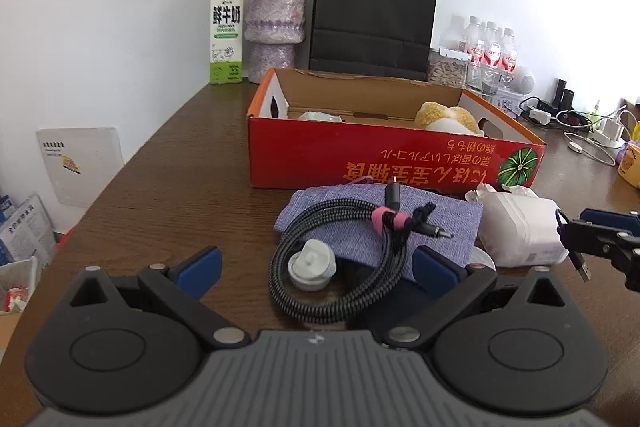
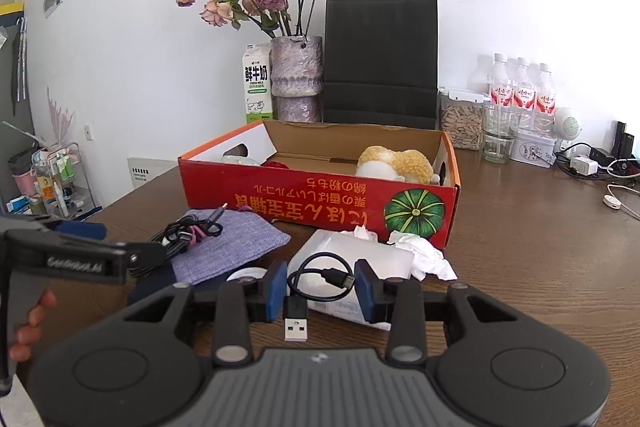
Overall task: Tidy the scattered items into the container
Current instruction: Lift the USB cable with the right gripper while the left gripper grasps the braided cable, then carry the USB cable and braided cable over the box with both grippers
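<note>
The right gripper point(image 2: 322, 291) has its fingers narrowed, seemingly pinching a short black USB cable point(image 2: 318, 277) above the counter point(image 2: 540, 247); the left gripper point(image 1: 316, 269) spreads wide over the braided cable point(image 1: 320, 267), before the red box point(image 2: 320, 195).

A red cardboard box point(image 2: 320, 205) is printed with yellow characters and a green striped pumpkin point(image 2: 414, 213). A black-and-grey braided cable point(image 1: 320, 267), bound by a pink strap point(image 1: 386, 219), is seen at 6 o'clock of it, on a lilac woven pouch point(image 1: 360, 227).
</note>
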{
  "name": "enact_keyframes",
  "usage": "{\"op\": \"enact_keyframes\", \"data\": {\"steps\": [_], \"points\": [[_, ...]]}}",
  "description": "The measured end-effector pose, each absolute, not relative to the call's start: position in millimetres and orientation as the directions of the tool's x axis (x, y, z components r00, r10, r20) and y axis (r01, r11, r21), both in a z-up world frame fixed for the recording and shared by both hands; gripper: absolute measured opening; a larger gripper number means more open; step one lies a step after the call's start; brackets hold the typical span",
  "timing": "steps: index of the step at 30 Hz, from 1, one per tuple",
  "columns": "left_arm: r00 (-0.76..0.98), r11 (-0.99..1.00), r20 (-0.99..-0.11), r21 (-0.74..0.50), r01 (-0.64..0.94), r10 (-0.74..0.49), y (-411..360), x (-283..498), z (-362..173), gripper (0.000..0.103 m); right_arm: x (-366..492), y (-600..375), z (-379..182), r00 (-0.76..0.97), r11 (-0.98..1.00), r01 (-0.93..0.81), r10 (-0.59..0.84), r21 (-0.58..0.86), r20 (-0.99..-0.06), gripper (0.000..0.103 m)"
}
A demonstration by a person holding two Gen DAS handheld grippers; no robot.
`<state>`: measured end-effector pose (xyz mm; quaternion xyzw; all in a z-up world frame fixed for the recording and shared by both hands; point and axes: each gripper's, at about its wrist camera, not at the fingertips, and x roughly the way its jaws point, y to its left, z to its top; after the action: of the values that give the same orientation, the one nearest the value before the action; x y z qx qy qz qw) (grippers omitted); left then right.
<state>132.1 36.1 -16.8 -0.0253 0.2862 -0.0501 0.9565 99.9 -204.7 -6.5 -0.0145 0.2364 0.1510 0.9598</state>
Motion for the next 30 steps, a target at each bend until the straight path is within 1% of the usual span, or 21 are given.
{"op": "enact_keyframes", "data": {"steps": [4,10,16,17,19,24,30], "points": [[0.788,0.984,-0.591,-0.138,0.114,-0.174,42,156,-26,0.103,105,-205,-7,0.843,0.956,-0.29,0.276,0.042,-0.461,0.035],[0.752,0.959,-0.607,-0.256,0.122,-0.258,55,174,-35,0.103,112,-205,-10,0.841,0.959,-0.28,0.266,0.042,-0.471,0.035],[0.753,0.956,-0.602,-0.262,0.129,-0.266,56,175,-35,0.102,116,-203,-12,0.836,0.956,-0.289,0.274,0.043,-0.476,0.035],[0.752,0.954,-0.599,-0.268,0.133,-0.273,56,175,-35,0.1,116,-202,-12,0.835,0.956,-0.291,0.276,0.043,-0.475,0.035],[0.747,0.946,-0.594,-0.286,0.15,-0.298,57,174,-34,0.091,117,-201,-11,0.835,0.954,-0.296,0.28,0.043,-0.473,0.035],[0.748,0.942,-0.589,-0.302,0.147,-0.306,61,170,-34,0.089,119,-197,-8,0.834,0.95,-0.31,0.293,0.043,-0.467,0.035],[0.77,0.946,-0.576,-0.304,0.11,-0.274,66,161,-29,0.089,124,-191,-3,0.833,0.939,-0.34,0.322,0.042,-0.45,0.035]]}}
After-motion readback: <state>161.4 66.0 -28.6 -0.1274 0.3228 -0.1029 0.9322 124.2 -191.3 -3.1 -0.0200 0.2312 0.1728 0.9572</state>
